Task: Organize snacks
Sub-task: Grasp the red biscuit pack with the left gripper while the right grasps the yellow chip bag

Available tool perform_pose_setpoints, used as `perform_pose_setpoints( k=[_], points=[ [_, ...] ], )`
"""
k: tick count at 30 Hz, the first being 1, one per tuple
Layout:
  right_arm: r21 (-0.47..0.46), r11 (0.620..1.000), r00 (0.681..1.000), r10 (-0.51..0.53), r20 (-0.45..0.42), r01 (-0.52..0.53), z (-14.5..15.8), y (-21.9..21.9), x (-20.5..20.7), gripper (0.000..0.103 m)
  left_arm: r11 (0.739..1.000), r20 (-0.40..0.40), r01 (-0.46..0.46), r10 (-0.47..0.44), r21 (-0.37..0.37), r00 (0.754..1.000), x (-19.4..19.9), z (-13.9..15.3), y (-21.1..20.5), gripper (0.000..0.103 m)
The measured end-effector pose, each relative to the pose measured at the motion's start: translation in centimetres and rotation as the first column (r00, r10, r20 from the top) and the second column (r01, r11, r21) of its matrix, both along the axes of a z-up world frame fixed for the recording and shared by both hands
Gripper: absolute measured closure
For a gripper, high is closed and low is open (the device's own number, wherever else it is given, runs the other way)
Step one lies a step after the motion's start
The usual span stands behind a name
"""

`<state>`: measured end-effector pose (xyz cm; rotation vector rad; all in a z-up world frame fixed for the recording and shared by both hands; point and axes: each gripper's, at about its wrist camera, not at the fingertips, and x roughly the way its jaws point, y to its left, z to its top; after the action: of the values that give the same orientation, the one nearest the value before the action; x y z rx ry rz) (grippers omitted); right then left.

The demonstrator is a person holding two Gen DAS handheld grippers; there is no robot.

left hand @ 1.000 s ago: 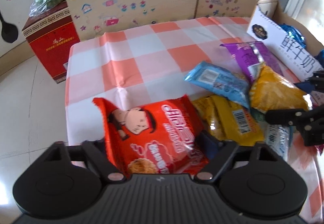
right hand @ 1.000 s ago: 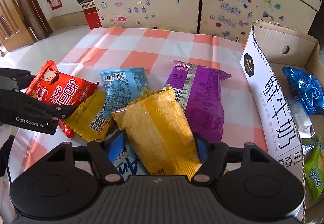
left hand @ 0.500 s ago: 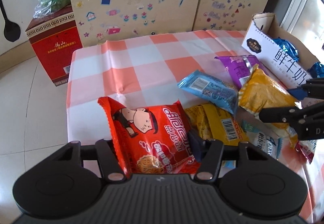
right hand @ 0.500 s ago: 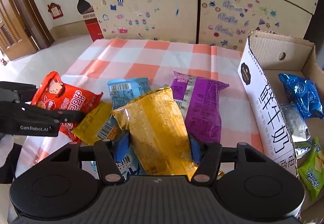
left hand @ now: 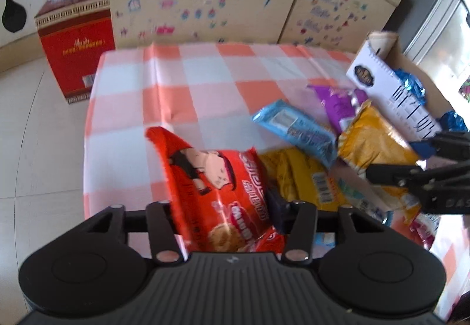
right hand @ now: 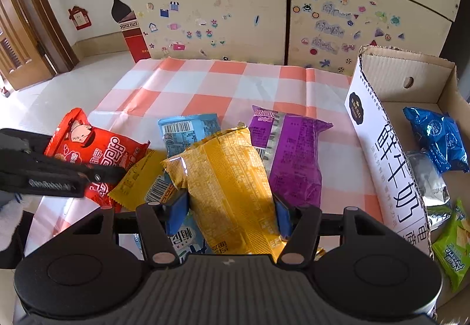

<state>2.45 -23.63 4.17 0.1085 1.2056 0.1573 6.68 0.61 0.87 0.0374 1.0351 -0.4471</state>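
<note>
My left gripper [left hand: 218,201] has its jaws closing on a red snack packet [left hand: 217,178]. The pads press its sides and the packet buckles upward between them. In the right wrist view the red packet [right hand: 100,148] sits at the table's left edge, with the left gripper across it. My right gripper [right hand: 230,207] is shut on a big yellow bag [right hand: 232,178], its blue pads [right hand: 176,207] against both sides. The open cardboard box [right hand: 382,148] with a white printed wall stands at the right and holds several packets.
A light blue packet [right hand: 188,131], a purple packet [right hand: 296,160] and a small yellow packet [right hand: 141,178] lie together on the orange-and-white checked cloth [right hand: 220,84]. A stickered cupboard [right hand: 220,10] stands behind the table. A red carton [left hand: 76,60] is on the floor at the left.
The left jaws have drawn in onto the red packet, which now bulges up between them. The right jaws narrowed slightly on the yellow bag. Neither hand has shifted much.
</note>
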Motion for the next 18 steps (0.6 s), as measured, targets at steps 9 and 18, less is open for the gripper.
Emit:
perform_pose_setpoints(
  k=[9, 18],
  points=[
    [0.001, 1.0, 1.0, -0.007, 0.002, 0.007, 0.1, -0.2, 0.0, 0.037, 0.999, 0.073, 0.043, -0.045, 0.027, 0.996, -1.1, 0.6, -1.0, 0.074],
    [0.013, 1.0, 1.0, -0.007, 0.022, 0.007, 0.7, 0.0, 0.1, 0.037, 1.0, 0.089, 0.004, -0.002, -0.027, 0.996, -1.1, 2.1, -0.2, 0.078]
  ],
)
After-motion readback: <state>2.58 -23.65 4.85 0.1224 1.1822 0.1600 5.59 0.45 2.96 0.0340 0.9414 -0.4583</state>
